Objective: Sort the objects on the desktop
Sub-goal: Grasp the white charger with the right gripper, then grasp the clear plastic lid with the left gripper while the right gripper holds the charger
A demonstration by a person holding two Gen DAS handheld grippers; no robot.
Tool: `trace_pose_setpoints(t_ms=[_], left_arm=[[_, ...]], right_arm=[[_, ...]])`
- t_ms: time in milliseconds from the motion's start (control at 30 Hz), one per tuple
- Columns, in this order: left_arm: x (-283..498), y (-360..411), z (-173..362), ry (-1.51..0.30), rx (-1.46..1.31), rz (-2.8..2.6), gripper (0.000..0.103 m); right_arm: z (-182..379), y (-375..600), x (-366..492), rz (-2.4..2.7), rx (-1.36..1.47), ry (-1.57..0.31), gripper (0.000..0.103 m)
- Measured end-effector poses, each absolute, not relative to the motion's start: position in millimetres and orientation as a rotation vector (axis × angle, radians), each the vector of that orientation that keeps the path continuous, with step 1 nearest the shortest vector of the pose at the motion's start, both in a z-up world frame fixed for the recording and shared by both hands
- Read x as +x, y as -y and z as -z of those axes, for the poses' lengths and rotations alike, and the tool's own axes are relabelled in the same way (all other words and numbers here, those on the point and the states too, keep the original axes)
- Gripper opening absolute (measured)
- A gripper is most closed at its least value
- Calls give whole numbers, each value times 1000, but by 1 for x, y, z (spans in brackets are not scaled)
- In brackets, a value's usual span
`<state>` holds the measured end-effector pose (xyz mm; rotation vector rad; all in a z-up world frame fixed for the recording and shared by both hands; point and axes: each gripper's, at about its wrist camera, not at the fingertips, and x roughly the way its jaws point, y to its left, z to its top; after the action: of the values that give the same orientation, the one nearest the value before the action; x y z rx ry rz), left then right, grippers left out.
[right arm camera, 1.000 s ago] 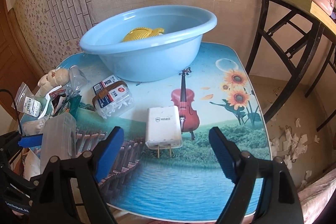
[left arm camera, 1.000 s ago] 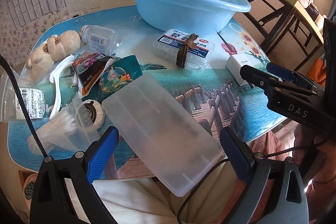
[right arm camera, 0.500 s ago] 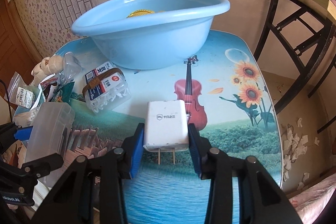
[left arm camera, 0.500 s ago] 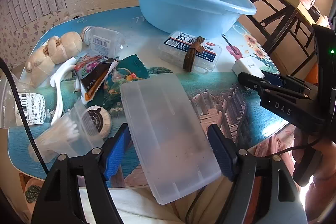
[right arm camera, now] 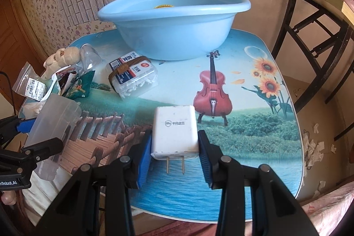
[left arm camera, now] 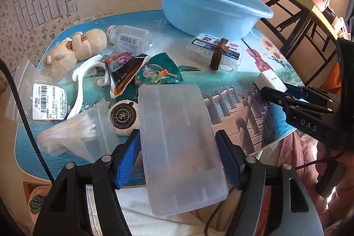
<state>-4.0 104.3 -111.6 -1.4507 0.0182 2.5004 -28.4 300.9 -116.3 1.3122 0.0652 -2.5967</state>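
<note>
My left gripper (left arm camera: 178, 158) is shut on a frosted clear plastic box (left arm camera: 179, 143) that hangs over the table's front edge; the box also shows in the right wrist view (right arm camera: 53, 125). My right gripper (right arm camera: 174, 158) is shut on a white plug charger (right arm camera: 176, 132), prongs pointing toward me; the charger shows in the left wrist view (left arm camera: 270, 81) too. A light blue basin (right arm camera: 174, 23) stands at the back of the table with something yellow inside.
A cotton swab box with a brown band (left arm camera: 214, 51), a clear bottle (left arm camera: 129, 37), snack packets (left arm camera: 141, 74), a plush toy (left arm camera: 73, 52), plastic bags (left arm camera: 46, 98) and a round tin (left arm camera: 122, 116) lie on the picture-printed table (right arm camera: 254, 103). A black-framed shelf (right arm camera: 309, 14) stands on the right.
Both grippers closed: the left on the plastic box, the right on the charger. Both moved forward toward their objects.
</note>
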Motion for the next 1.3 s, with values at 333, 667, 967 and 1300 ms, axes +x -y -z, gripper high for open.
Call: trace_pose_setpoints(t_ms=[333, 667, 967, 1300], left_arm=[[-4, -113, 120, -136, -1403, -2565, 71], [-11, -108, 127, -117, -1392, -2604, 101], [-10, -110, 130, -120, -1359, -2616, 103], [-10, -111, 131, -119, -1355, -2618, 103]], right_arm=[[119, -295, -29, 2636, 1226, -52, 41], [123, -283, -36, 2631, 1198, -77, 62], [128, -279, -37, 2635, 1236, -130, 103], [128, -278, -37, 2631, 1241, -134, 103]])
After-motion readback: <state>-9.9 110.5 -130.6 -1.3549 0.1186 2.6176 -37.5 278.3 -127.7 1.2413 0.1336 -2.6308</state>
